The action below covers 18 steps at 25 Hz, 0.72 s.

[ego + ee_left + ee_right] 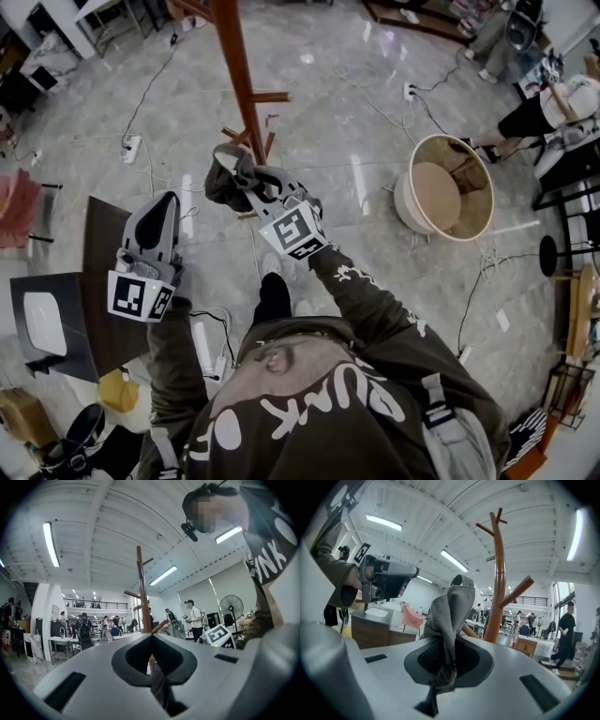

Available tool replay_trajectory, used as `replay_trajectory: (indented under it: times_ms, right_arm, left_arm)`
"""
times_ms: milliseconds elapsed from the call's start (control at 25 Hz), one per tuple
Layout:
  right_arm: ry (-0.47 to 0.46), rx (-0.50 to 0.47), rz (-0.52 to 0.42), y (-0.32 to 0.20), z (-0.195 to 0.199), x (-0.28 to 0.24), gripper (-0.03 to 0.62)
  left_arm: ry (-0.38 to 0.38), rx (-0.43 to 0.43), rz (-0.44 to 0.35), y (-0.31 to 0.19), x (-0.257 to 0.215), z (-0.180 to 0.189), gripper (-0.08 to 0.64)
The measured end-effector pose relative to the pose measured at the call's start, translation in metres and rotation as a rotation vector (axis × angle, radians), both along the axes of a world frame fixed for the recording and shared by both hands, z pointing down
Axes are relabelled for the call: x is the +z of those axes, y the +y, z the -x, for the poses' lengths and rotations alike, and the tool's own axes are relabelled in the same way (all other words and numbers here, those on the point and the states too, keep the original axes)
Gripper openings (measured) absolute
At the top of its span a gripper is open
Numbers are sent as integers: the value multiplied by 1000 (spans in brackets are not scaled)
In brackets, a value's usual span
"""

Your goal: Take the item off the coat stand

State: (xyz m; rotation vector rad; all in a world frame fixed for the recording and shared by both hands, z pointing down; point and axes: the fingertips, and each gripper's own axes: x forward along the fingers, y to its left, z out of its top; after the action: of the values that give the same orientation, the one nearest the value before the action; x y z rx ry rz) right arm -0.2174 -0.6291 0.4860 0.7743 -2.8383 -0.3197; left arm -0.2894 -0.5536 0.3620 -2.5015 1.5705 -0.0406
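Item (452,604): a grey knit cloth, pinched at its lower end so the rest stands up above the jaws. It is near the stand's pole and lower pegs.
Right gripper (446,665): jaws nearly together, clamped on the item's bunched fabric. The narrow bite suits thin cloth, which would slip out of a looser hold.
Stand (499,588): a brown wooden pole with angled pegs, behind and to the right of the item in the right gripper view. No peg seems to pass through the cloth, so it looks unhooked. The head view can't confirm the gap.
Left gripper (167,206): jaws together on nothing, held level and well to the side, probably to stay out of the way.
Stage: removal looks nearly done. The item only needs carrying away from the pegs.
Risk: a loose fold could snag a peg.
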Motion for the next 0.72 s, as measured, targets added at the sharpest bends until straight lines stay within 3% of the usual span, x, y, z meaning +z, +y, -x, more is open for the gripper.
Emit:
replay_trajectory:
  times_ms: [360, 720]
  right_arm:
    - [-48, -30, -54, 80, -51, -39, 37]
    - [-66, 11, -57, 130, -89, -59, 37]
  left_arm:
    - [-22, -52, -19, 82, -11, -30, 3]
    - [-37, -44, -28, 140, -25, -42, 3]
